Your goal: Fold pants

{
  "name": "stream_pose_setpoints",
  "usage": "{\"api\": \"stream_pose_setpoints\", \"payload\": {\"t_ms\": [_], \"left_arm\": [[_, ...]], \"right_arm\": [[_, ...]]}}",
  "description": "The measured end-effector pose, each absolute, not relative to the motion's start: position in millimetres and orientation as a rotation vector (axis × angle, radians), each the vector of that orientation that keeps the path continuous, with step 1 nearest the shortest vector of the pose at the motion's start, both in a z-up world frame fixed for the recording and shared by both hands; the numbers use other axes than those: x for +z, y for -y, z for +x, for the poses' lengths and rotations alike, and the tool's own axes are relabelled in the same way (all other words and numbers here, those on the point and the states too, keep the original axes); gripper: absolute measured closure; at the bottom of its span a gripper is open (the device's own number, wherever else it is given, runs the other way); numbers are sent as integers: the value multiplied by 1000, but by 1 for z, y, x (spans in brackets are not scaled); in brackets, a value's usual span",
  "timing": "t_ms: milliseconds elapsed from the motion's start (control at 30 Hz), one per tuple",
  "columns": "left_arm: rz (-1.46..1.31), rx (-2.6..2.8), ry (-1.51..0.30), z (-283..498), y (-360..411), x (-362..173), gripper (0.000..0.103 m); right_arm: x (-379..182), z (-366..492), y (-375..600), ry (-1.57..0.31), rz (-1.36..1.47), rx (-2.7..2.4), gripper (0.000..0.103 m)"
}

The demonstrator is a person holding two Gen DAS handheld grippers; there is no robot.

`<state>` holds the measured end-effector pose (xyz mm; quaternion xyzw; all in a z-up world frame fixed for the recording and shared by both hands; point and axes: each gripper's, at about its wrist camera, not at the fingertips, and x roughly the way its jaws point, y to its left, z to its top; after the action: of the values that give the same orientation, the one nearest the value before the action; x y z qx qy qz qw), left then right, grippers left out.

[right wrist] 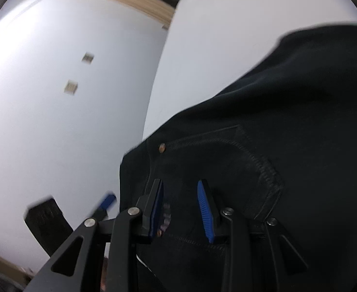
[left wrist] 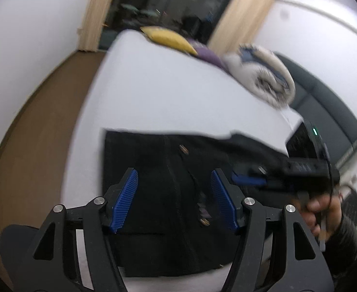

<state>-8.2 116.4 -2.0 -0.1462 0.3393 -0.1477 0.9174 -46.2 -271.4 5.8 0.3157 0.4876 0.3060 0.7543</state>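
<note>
Left wrist view, nearest first: the left gripper (left wrist: 174,194) fills the bottom of the frame, its blue ribbed pads spread wide apart with nothing between them. Just beyond, in the lower centre, lie the black pants (left wrist: 178,160), flat on a white bed (left wrist: 159,85), a seam running up the middle and a small copper rivet (left wrist: 183,149) near it. At the right edge a hand (left wrist: 324,216) grips the right gripper (left wrist: 249,178), which reaches in low over the pants; blur hides how its fingers stand from this side. Farther up the bed, toward the upper right, sit a rolled pale blanket (left wrist: 266,75), then a purple cushion (left wrist: 210,54) and a yellow cushion (left wrist: 171,37). Brown floor (left wrist: 40,131) curves along the left.

Right wrist view: the right gripper (right wrist: 180,206) occupies the bottom centre, pads parted with a clear gap and holding nothing, hovering close over the pants (right wrist: 288,133). A stitched pocket (right wrist: 251,165) and a rivet (right wrist: 162,148) show just past the fingertips. The dark cloth fills the right half; the bed (right wrist: 222,36) rises behind it in the upper centre. At lower left, blurred, part of the left gripper (right wrist: 76,211) shows.
</note>
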Motion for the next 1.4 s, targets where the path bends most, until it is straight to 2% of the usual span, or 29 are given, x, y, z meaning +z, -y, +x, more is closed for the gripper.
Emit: {"api": "stream_pose_setpoints", "payload": {"t_ms": [33, 100, 367, 600, 667, 733, 767, 800, 833, 900, 1200, 1267, 1333, 1400], "left_arm": [[-328, -280, -673, -10, -128, 0, 41], [-387, -224, -639, -15, -158, 4, 41], [-481, -167, -600, -52, -214, 0, 41], [-502, -226, -607, -61, -219, -7, 41], [-516, -228, -609, -63, -223, -10, 41], [-532, -227, -608, -67, -229, -11, 41], [-539, -221, -608, -68, -232, -12, 41], [-544, -218, -608, -69, -234, -12, 41], [-549, -215, -608, -71, -237, -13, 41], [-555, -211, -605, -75, -239, -13, 41], [-525, -265, -609, -83, -221, -4, 41], [-518, -279, -604, -84, -215, 0, 41], [-512, -296, -600, -83, -208, 5, 41], [-483, -323, -598, -79, -196, 11, 41]], "right_arm": [[11, -47, 267, -1068, 659, 687, 50], [24, -47, 257, -1053, 613, 720, 35], [85, -48, 145, -1042, 143, 820, 34], [72, -51, 83, -1069, -182, 648, 34], [58, -52, 74, -1082, -278, 585, 39], [44, -49, 70, -1099, -320, 554, 63], [41, -46, 70, -1079, -328, 545, 67], [41, -40, 69, -1064, -317, 544, 79], [42, -32, 72, -1061, -302, 529, 87], [41, -13, 77, -1087, -245, 521, 91], [44, 9, 80, -1066, -171, 505, 91], [54, 4, 90, -1081, -76, 546, 84], [71, -10, 101, -1082, 103, 639, 71], [89, -27, 127, -1036, 223, 721, 68]]}}
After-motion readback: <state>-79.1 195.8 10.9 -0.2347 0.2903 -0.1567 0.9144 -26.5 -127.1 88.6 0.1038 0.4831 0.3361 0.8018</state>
